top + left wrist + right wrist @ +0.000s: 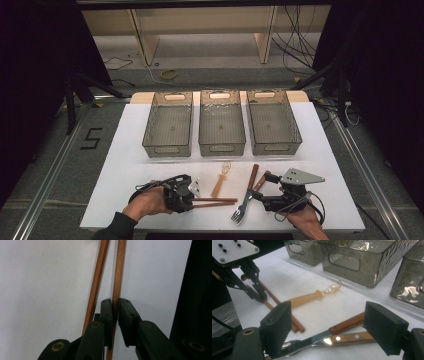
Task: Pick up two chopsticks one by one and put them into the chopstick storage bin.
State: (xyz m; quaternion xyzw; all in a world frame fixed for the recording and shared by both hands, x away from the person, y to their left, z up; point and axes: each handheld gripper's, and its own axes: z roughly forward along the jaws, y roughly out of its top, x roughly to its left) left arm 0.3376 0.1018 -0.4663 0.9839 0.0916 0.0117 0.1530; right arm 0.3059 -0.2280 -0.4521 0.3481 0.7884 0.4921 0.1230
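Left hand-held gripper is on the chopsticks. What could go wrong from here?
1. The left hand-held gripper pinches only one chopstick; the second chopstick lies outside the jaws and would likely stay on the table.
2. The grip looks near that stick's end, so it may pivot or droop when lifted.
3. The fork lies close by and could get knocked.

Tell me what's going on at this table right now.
A person works two handheld grippers over cutlery on a white table. The left gripper has its fingers shut on one of two wooden chopsticks. The right gripper sits open over a knife and fork. Three bins behind are empty.
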